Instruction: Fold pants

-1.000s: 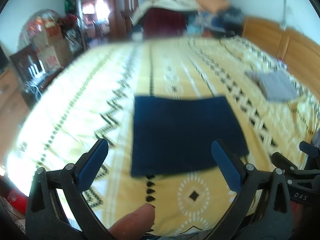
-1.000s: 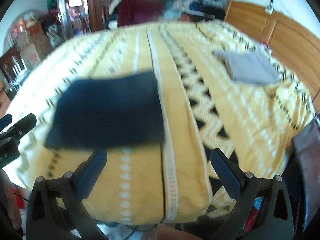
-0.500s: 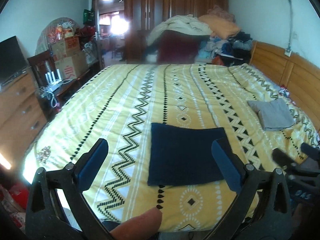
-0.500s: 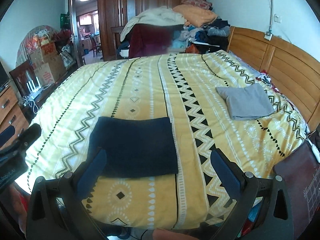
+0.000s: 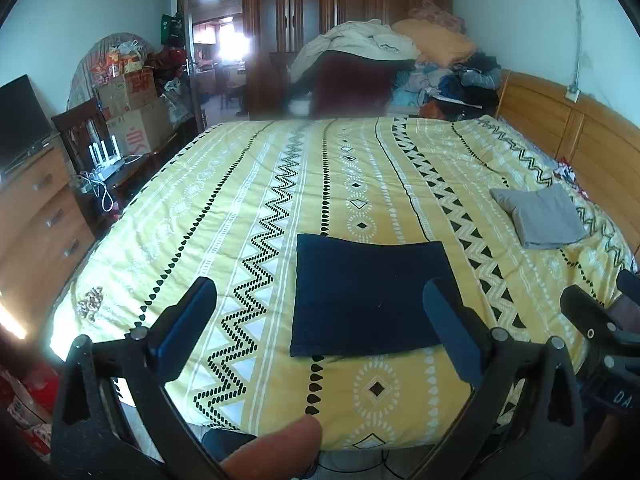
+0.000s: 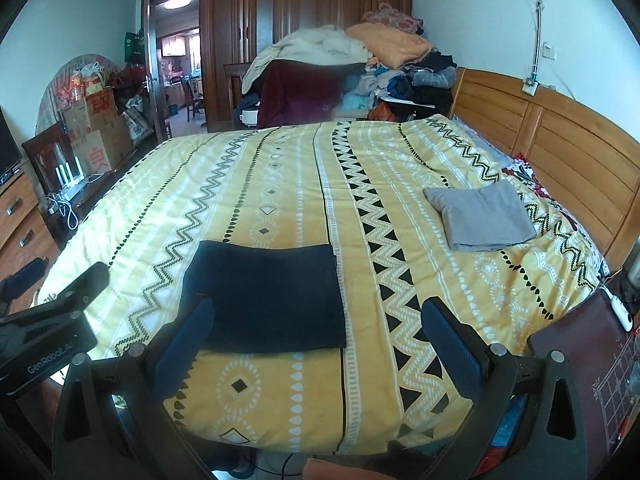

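Observation:
The dark navy pants point(image 5: 370, 294) lie folded into a flat rectangle on the yellow patterned bed point(image 5: 280, 184), near its front edge. They also show in the right wrist view point(image 6: 266, 300). My left gripper point(image 5: 320, 306) is open and empty, held back from the bed's front edge above the pants. My right gripper point(image 6: 318, 318) is open and empty, also held back from the edge, with the pants under its left finger. The left gripper's body shows at the left of the right wrist view point(image 6: 44, 332).
A folded grey garment point(image 6: 482, 214) lies on the bed's right side near the wooden headboard point(image 6: 560, 136). A heap of clothes point(image 6: 340, 68) stands beyond the bed. A wooden dresser point(image 5: 28, 216) and cardboard boxes point(image 5: 132, 112) stand at the left.
Both grippers have pulled back and up from the bed, so the folded pants look smaller and farther away. The pants have not moved. Both grippers stay open.

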The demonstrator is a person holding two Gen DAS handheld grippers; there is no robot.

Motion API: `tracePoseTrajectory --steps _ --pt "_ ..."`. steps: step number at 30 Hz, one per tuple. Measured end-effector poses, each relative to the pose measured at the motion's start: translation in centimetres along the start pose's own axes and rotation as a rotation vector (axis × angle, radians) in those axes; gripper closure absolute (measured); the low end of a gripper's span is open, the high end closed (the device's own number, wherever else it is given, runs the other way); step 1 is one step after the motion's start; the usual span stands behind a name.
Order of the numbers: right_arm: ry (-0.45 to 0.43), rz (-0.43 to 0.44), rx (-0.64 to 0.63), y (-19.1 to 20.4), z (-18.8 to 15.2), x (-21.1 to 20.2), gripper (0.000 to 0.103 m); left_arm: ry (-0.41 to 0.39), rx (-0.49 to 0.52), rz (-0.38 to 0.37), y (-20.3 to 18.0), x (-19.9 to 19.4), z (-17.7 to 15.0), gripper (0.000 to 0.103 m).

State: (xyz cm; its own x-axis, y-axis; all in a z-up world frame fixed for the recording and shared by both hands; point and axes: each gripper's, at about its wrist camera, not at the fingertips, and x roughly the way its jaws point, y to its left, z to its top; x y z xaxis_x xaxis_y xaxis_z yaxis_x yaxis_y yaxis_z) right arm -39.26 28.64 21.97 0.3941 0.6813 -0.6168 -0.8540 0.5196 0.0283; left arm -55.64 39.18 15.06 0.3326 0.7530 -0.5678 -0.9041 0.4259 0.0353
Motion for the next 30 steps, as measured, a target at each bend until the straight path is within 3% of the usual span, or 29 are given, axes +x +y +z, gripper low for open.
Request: tracePoseTrajectory --steps 30 --pt "0.075 -0.009 -0.014 1.0 -2.3 3.0 0.0 0.098 0.023 -0.022 -0.7 2.6 -1.4 0.0"
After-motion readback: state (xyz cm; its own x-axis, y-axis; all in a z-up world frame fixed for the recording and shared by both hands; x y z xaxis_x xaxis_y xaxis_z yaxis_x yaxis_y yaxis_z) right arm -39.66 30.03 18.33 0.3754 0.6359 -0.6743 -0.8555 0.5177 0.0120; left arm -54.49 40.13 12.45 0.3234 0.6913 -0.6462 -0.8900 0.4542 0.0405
